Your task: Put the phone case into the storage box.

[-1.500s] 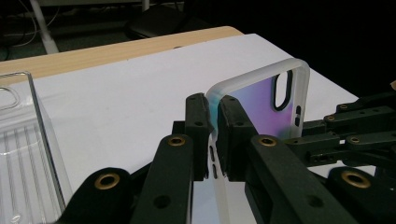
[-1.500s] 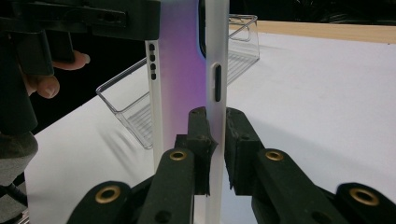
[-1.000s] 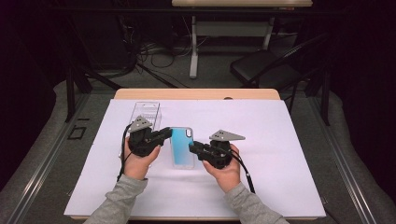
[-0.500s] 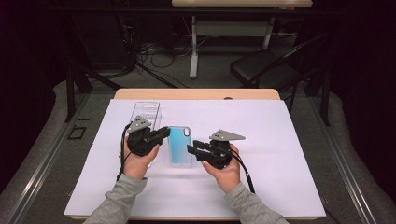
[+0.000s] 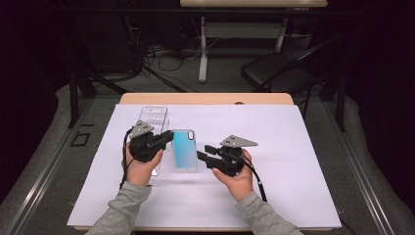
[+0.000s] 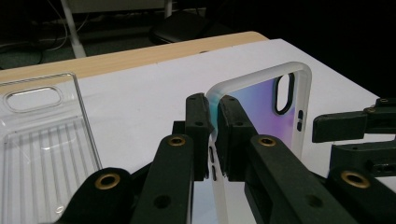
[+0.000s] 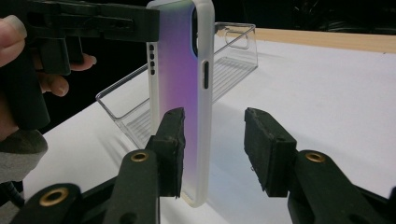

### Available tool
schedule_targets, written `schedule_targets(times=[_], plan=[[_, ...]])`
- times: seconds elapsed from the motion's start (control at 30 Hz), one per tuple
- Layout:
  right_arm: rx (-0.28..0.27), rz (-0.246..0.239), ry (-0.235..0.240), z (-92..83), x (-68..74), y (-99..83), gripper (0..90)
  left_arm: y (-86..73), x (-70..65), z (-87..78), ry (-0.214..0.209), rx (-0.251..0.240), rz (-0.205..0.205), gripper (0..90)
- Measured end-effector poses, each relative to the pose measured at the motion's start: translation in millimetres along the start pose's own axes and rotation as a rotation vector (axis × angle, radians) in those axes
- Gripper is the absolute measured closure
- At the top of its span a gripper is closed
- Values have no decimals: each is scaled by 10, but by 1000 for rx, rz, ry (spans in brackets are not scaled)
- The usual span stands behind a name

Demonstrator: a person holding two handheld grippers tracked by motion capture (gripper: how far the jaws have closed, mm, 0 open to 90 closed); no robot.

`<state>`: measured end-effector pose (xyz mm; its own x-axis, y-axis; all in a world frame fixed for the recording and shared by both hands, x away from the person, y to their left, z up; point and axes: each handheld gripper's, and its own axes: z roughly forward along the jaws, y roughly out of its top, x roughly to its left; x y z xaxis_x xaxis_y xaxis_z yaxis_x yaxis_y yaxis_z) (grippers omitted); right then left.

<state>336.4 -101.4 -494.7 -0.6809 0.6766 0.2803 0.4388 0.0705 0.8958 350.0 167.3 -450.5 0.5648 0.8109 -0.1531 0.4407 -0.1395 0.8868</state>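
left gripper (image 6: 211,135) is clamped onto the side rim of a frosted white-edged phone case with a blue-to-purple iridescent back (image 6: 261,100), its 2 black jaws pinched tight on the edge just below the rounded corner. so the case sits right between them, with the oval camera cutout farther out past the tips.

right gripper (image 7: 212,151) is spread wide with nothing clamped. the case (image 7: 180,93) stands on edge between its jaws, close against the left pad, clear gap to the right one. can't tell if that left pad really touches the rim.

from the high view the case (image 5: 184,149) is between the 2 grippers on the white sheet covering the table (image 5: 293,147), left gripper (image 5: 166,138) at its top left corner, right gripper (image 5: 204,154) on its other side.

a clear ribbed plastic tray (image 6: 42,140) lies just beside the left gripper, on the side away from the case.
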Motion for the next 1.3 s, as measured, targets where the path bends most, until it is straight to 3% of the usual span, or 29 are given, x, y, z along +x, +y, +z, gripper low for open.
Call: schedule_targets(times=[0.17, 0.47, 0.67, 1.0, 1.3], plan=[[-18, -27, -18, -13, -10, 16, 585, 10, 22, -25, 15, -18, 10, 839], [8, -45, -35, -7, -24, 18, 573, 23, 60, -58, 21, -47, 28, 839], [16, -84, -59, 2, -36, 22, 557, 31, 80, -72, 25, -61, 42, 839], [24, -99, -77, -4, -57, 40, 523, 54, 149, -116, 33, -70, 21, 840], [37, -148, -77, 7, -63, 62, 485, 92, 243, -194, 53, -87, 19, 840]])
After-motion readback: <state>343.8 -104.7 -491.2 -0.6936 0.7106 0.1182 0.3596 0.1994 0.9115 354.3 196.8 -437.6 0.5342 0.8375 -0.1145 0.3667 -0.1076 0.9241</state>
